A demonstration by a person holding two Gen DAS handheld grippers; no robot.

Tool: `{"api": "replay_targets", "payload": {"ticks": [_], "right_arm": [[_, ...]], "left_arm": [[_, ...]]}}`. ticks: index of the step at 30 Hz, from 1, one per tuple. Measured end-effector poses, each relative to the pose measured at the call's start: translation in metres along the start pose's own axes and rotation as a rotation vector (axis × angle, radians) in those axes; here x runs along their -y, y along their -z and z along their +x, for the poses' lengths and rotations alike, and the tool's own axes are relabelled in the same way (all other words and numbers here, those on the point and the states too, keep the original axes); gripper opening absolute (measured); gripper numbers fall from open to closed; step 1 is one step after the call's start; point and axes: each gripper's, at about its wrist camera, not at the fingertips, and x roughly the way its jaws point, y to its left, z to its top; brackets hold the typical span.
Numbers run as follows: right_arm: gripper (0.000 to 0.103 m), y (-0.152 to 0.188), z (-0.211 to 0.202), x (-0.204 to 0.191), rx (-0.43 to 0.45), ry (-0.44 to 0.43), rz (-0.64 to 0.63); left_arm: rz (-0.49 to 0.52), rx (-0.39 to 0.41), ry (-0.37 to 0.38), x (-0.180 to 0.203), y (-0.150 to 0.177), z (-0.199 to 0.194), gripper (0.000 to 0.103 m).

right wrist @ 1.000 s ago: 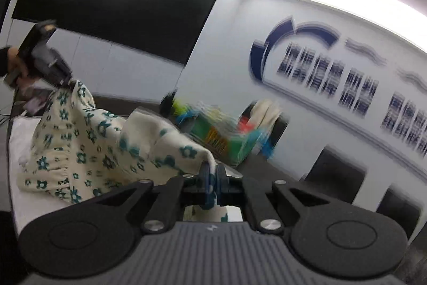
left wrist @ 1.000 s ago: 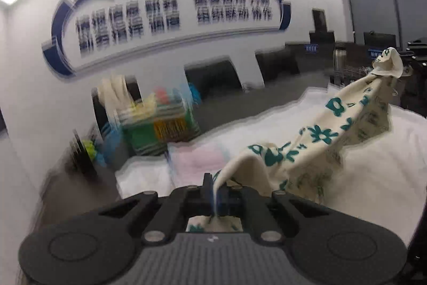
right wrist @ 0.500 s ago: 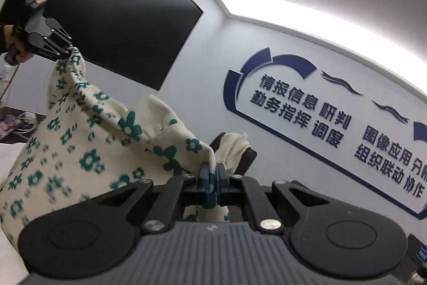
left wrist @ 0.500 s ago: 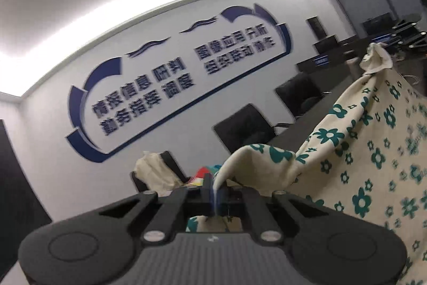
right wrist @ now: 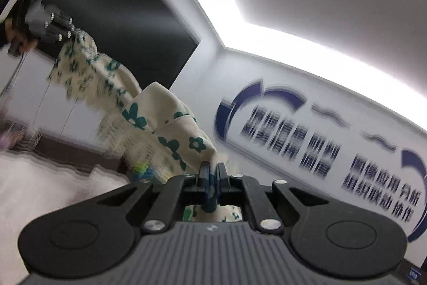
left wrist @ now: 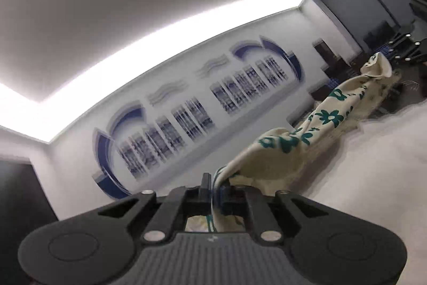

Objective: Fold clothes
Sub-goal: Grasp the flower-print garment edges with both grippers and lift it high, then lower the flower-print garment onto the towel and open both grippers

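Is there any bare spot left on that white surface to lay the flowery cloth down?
Yes: bare white table shows right of the flowered garment, which is stretched between the left gripper and right gripper. Beneath the garment is hidden; blurred coloured items crowd the far edge.

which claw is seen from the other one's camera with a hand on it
The left claw, in the right wrist view with a hand behind it; the right claw shows no hand.

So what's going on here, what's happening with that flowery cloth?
A person is holding a cream garment with teal flowers stretched between two handheld grippers. The left gripper is shut on one end and the right gripper is shut on the other. The cloth hangs in the air above a white surface, with no fold laid down yet. Both views are blurred.
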Motion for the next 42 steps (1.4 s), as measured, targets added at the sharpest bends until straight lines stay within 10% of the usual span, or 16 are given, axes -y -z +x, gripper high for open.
{"api": "replay_targets", "payload": {"ticks": [4,7,9,13,17,19,22,28,36,40,42], "right_arm": [[0.005,0.103,-0.008,-0.045,-0.359,-0.21,0.13],[0.006,0.166,-0.023,-0.058,-0.502,-0.349,0.289],[0.012,0.178,-0.025,-0.061,-0.5,-0.337,0.335],[0.076,0.19,0.002,-0.055,-0.514,-0.195,0.451],[0.075,0.21,0.045,-0.041,-0.583,-0.003,0.587],[0.053,0.221,0.063,-0.036,-0.627,0.082,0.656],[0.018,0.235,0.066,-0.043,-0.689,0.141,0.693],[0.004,0.208,0.041,-0.035,-0.64,0.269,0.689],[0.005,0.172,0.011,-0.015,-0.603,0.4,0.644],[0.028,0.181,0.012,-0.016,-0.656,0.395,0.611],[0.047,0.187,0.009,-0.02,-0.68,0.372,0.601]], "left_arm": [[-0.281,-0.246,0.29,0.06,0.113,-0.001,0.024],[-0.385,-0.238,0.377,0.087,0.155,-0.021,0.026],[-0.453,-0.223,0.344,0.085,0.152,-0.019,0.057],[-0.394,-0.212,0.343,0.087,0.147,0.02,0.07],[-0.242,-0.241,0.386,0.115,0.158,0.076,0.07],[-0.191,-0.276,0.372,0.121,0.174,0.093,0.065],[-0.251,-0.364,0.41,0.107,0.203,0.103,0.004],[-0.463,-0.374,0.455,0.072,0.193,0.084,0.004],[-0.457,-0.308,0.435,0.069,0.154,0.055,0.005],[-0.392,-0.317,0.421,0.072,0.181,0.063,0.022],[-0.431,-0.307,0.389,0.06,0.191,0.054,0.05]]}}
